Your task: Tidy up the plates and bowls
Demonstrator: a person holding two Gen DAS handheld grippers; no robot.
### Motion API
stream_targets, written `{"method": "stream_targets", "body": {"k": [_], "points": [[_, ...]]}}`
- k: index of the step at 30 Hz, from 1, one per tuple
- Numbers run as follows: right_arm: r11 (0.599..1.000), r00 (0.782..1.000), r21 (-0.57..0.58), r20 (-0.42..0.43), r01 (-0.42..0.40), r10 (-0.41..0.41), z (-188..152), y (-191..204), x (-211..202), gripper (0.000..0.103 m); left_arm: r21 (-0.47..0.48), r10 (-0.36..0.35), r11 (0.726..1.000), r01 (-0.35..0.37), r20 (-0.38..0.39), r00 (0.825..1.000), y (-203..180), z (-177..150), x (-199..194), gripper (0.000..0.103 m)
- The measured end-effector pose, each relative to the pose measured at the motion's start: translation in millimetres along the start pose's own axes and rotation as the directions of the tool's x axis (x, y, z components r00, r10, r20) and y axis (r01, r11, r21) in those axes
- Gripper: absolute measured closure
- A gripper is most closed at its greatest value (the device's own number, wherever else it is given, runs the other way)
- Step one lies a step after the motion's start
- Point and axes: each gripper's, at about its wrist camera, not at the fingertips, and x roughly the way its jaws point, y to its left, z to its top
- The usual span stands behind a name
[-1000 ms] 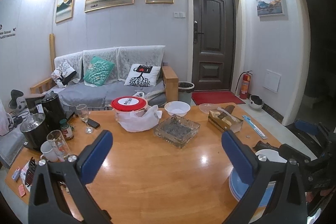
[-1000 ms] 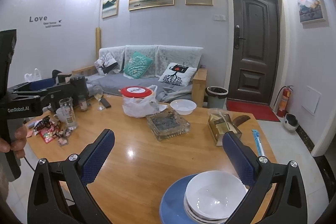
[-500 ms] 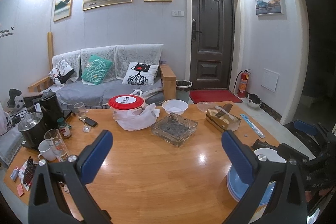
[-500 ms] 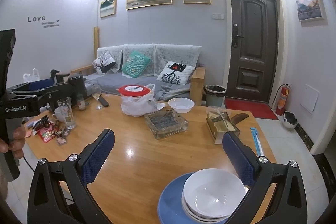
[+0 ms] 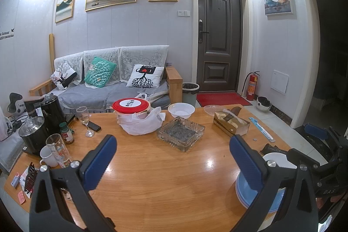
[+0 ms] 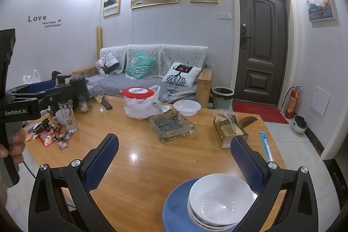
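Clutter fills the left edge of the tabletop (image 6: pixel 152 158): kettles (image 5: pixel 52 112), a glass tumbler (image 5: pixel 57 150), a white mug (image 5: pixel 46 156), a wine glass (image 5: pixel 84 121) and loose wrappers. Above that side the left gripper (image 5: pixel 173 158) hovers with its blue pads spread wide and nothing between them; in the right wrist view a hand (image 6: pixel 13 145) grips its handle. Toward the middle of the far edge sit a red-lidded tub (image 6: pixel 139 94) in a plastic bag, a glass ashtray (image 6: pixel 171 125) and a lone white bowl (image 6: pixel 187 107). Further right stands a gold tissue box (image 6: pixel 228 125).

At the near right corner lies the stack: white bowls (image 6: pixel 221 199) nested on blue plates (image 6: pixel 176 210). The right gripper (image 6: pixel 174 164) hangs just above it, jaws wide, its right pad close over the top bowl's rim but apparently not touching.

The bowls look like glazed ceramic, so probably stiff, smooth, slippery under the pads and liable to chip if knocked. The rim of the top bowl seems the sensible place to pinch, one pad inside and one outside; lifting several nested bowls at once would likely be heavy and prone to sliding.

How many bowls and plates make up the stack cannot be counted. Its near side is cut off by the bottom of the picture, and in the left wrist view the gripper's own finger covers much of it.
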Motion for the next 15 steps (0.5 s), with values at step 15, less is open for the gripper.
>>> {"method": "stream_targets", "body": {"k": [15], "points": [[1.0, 1.0, -0.001, 0.0, -0.001, 0.001, 0.7, 0.3, 0.2, 0.001, 0.003, 0.0, 1.0, 0.0, -0.002, 1.0, 1.4, 0.2, 0.6, 0.0]]}}
